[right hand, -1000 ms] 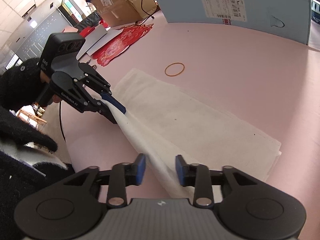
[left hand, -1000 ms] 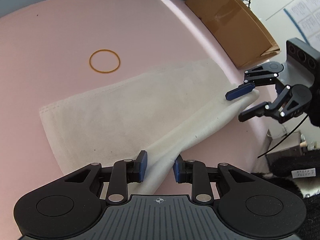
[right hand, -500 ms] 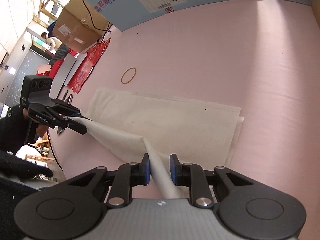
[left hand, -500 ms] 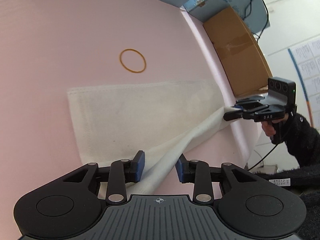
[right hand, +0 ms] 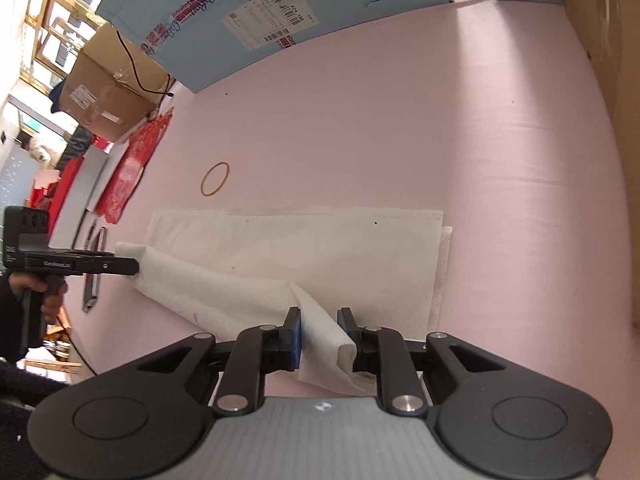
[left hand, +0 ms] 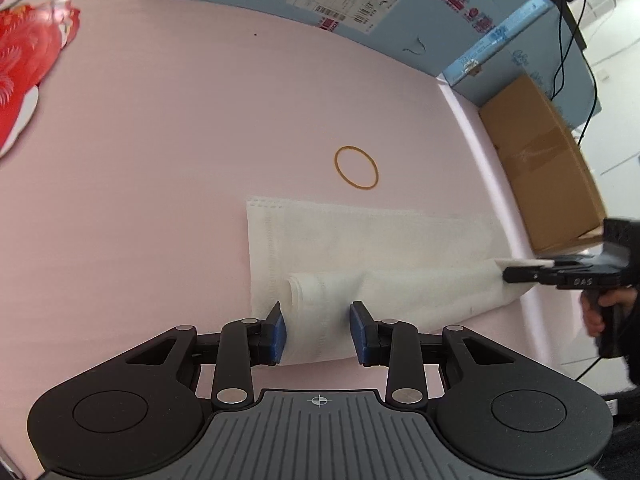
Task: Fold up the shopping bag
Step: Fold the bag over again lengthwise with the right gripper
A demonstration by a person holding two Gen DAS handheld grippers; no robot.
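Note:
A white fabric shopping bag (left hand: 372, 240) lies flat on the pink table, its near long edge lifted and rolled over toward the far side. My left gripper (left hand: 318, 330) straddles the bag's left near corner, jaws apart with the cloth between the pads. My right gripper (right hand: 319, 334) straddles the right near corner, jaws apart, cloth between the pads. The bag also shows in the right wrist view (right hand: 320, 248). Each gripper appears side-on in the other's view, the right one (left hand: 516, 272) and the left one (right hand: 132, 266), with the cloth edge at its tips.
An orange rubber band (left hand: 356, 167) lies on the pink table (left hand: 160, 160) just beyond the bag. A blue board (left hand: 360, 4) stands at the back. A brown cardboard box (left hand: 540, 160) stands at the right edge. Red bags (left hand: 24, 68) lie at the far left.
Both grippers have swung round and carried the near edge of the bag over toward the far side. The jaws of both have opened wider around the cloth.

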